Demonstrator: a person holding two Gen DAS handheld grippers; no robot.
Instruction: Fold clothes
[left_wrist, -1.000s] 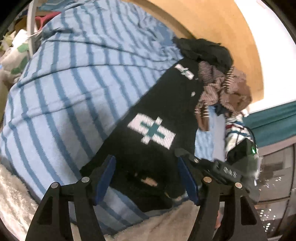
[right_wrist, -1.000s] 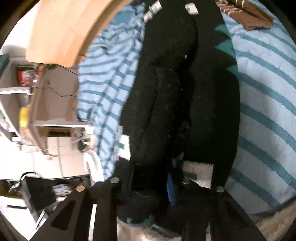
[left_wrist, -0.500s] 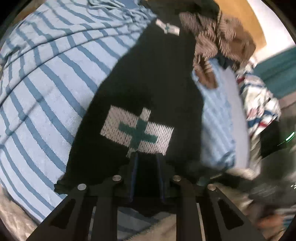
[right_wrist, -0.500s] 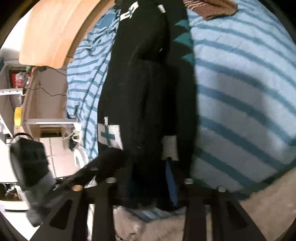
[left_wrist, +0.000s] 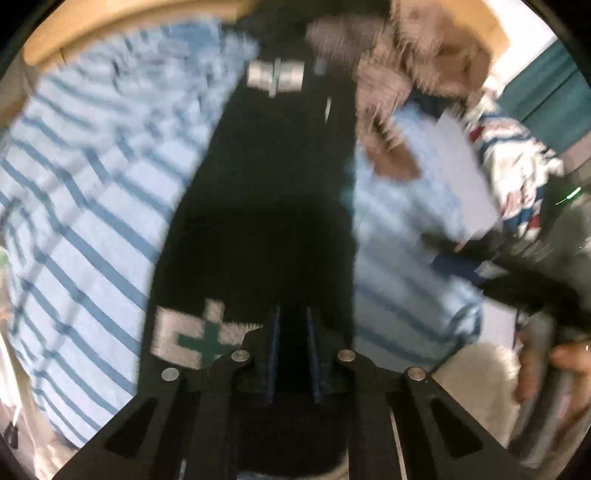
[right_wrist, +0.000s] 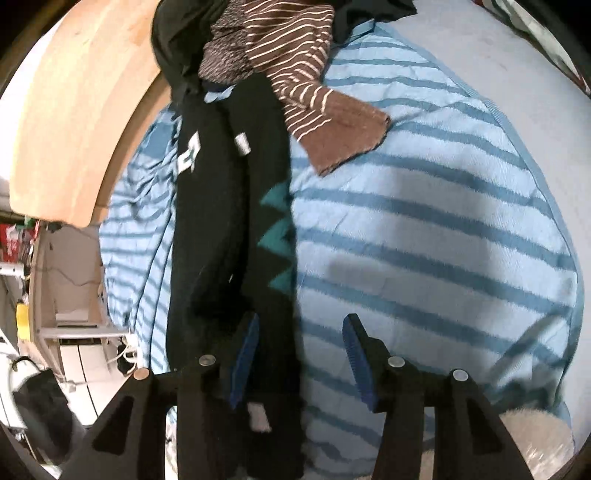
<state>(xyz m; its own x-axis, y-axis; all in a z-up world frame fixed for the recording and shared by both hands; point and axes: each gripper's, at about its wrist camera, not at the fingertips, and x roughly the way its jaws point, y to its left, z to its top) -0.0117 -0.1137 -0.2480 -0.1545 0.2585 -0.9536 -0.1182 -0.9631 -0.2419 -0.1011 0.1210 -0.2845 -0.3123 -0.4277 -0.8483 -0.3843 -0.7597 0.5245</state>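
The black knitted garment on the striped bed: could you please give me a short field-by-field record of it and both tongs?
garment: black knit with teal zigzag and white cross patches, lying lengthwise
surface: blue-striped bedcover
left tongs: have just been closing, now pinched on the black knit's near edge
right tongs: have just been opening, pads apart; the black knit's edge passes under the left pad, not gripped
nearby: brown striped garment at the black knit's far end
backdrop: wooden headboard
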